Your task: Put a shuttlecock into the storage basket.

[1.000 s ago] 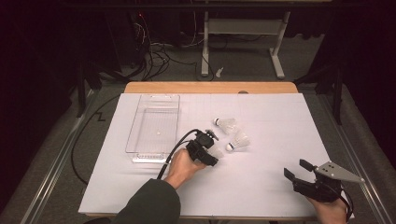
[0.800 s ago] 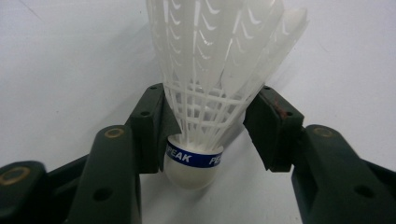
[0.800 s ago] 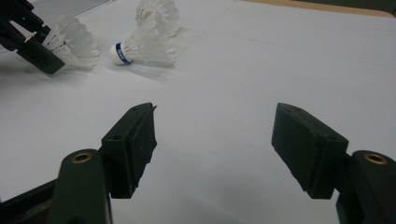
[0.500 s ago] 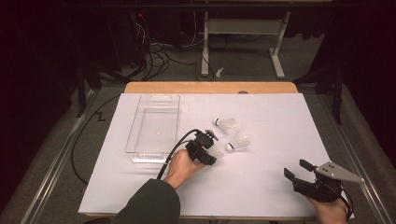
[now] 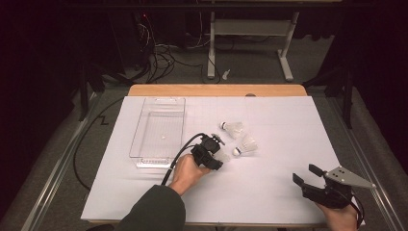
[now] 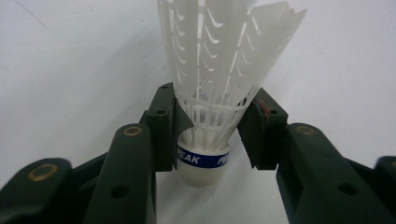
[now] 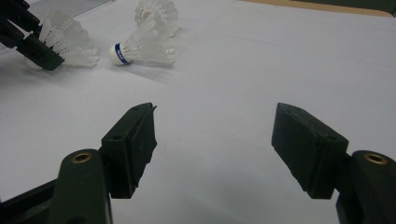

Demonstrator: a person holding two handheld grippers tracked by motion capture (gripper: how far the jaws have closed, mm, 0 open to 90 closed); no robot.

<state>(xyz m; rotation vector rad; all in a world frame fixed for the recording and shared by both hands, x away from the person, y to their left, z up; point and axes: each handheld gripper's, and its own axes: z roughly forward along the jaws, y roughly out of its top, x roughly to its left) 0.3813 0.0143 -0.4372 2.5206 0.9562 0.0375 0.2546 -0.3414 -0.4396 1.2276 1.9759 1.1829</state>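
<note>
A white shuttlecock (image 6: 210, 93) with a blue band on its cork lies on the white table cover, cork towards the left gripper camera. My left gripper (image 5: 217, 153) has just been closing, and its pads (image 6: 164, 126) now press the feather skirt from both sides. The same shuttlecock (image 7: 70, 39) and the left gripper (image 7: 28, 42) appear at the far left of the right gripper view. Two more shuttlecocks (image 5: 233, 128) (image 5: 246, 146) lie just beyond on the cover. Near the front right corner my right gripper (image 5: 308, 175) stands open with nothing between its fingers.
A clear plastic tray (image 5: 153, 162) stands left of the left hand, long side running away from me. The white cover (image 5: 279, 120) spreads bare between the two grippers. Beyond the wooden table edge (image 5: 216, 90) are cables and a metal stand on the floor.
The left jaws have drawn in on the shuttlecock's skirt. Neither hand has shifted, and the two loose shuttlecocks lie where they were.
</note>
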